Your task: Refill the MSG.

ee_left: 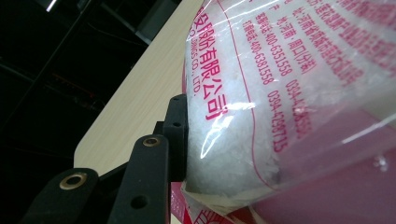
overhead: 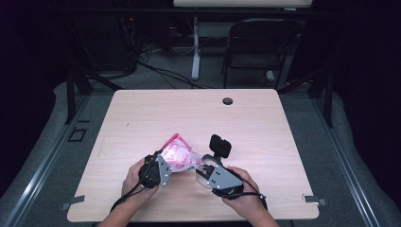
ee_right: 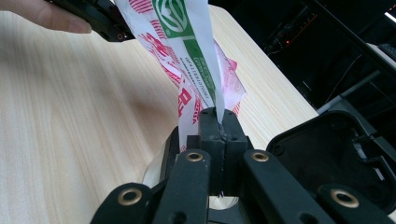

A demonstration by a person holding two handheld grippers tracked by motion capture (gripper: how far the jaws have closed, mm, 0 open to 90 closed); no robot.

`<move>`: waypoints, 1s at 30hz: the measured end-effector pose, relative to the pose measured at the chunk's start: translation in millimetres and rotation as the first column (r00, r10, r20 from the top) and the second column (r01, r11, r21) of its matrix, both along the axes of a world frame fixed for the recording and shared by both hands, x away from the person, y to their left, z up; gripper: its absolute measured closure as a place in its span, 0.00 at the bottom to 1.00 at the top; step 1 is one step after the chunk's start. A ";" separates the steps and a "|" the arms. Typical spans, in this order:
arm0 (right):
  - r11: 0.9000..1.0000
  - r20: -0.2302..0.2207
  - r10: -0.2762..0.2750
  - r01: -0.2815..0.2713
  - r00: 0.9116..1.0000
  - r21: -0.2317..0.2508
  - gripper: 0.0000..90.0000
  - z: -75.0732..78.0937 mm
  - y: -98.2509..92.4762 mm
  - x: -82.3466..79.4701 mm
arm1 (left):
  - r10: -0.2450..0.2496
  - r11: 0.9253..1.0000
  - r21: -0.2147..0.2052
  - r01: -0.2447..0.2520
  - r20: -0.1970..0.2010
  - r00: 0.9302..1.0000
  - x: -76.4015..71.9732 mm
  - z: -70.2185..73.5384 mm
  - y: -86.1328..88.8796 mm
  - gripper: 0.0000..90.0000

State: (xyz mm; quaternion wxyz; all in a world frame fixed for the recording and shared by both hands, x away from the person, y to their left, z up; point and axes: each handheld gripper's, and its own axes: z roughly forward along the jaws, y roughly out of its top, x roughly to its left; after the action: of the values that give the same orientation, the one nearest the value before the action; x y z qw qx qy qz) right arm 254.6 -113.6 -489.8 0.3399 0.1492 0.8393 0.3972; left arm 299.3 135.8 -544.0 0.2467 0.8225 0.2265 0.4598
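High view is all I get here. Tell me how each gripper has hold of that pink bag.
Observer: The right gripper has its jaws shut on a flat edge of the bag.
Operator: Now the left one.
Observer: In the left gripper view, one black finger presses the bag's bulging side.
Operator: Say what is inside.
Observer: White grains behind clear film printed in red.
Operator: And that black thing beside my right hand.
Observer: An open black case, hollow side up on the table.
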 end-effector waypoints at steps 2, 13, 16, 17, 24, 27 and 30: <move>1.000 0.000 0.001 -0.001 1.000 0.003 1.00 0.5 -0.9 0.0 | -0.002 1.000 0.005 0.002 -0.003 1.000 0.8 1.4 -0.4 0.76; 1.000 -0.002 0.005 -0.005 1.000 -0.010 1.00 -1.4 0.0 2.1 | -0.005 1.000 0.031 0.004 0.038 0.999 2.7 7.3 -4.2 0.76; 1.000 -0.012 0.001 -0.001 1.000 -0.001 1.00 -1.3 -1.8 3.5 | -0.009 0.999 0.042 0.007 0.058 0.998 2.4 7.4 -5.9 0.76; 1.000 -0.011 -0.004 0.004 1.000 0.001 1.00 -1.5 -2.1 3.8 | -0.008 0.998 0.055 0.005 0.059 0.998 2.1 7.9 -6.3 0.76; 0.999 0.009 -0.041 0.041 0.999 0.005 1.00 -2.4 -3.4 4.6 | -0.011 0.998 0.070 0.004 0.099 0.995 2.1 9.1 -11.1 0.76; 0.999 0.012 -0.050 0.050 0.999 0.012 1.00 -2.8 -4.0 6.1 | -0.015 0.996 0.089 0.005 0.120 0.993 1.9 10.6 -13.1 0.76; 0.998 0.011 -0.058 0.058 0.998 0.015 1.00 -3.8 -5.0 7.6 | -0.018 0.996 0.094 0.006 0.130 0.991 2.3 12.3 -14.4 0.76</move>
State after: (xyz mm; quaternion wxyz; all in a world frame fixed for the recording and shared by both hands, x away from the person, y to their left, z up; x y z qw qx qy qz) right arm 262.3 -118.6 -493.6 0.3549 0.1738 0.8296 0.3944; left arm 301.5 121.4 -531.7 0.2251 0.8025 0.1831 0.5213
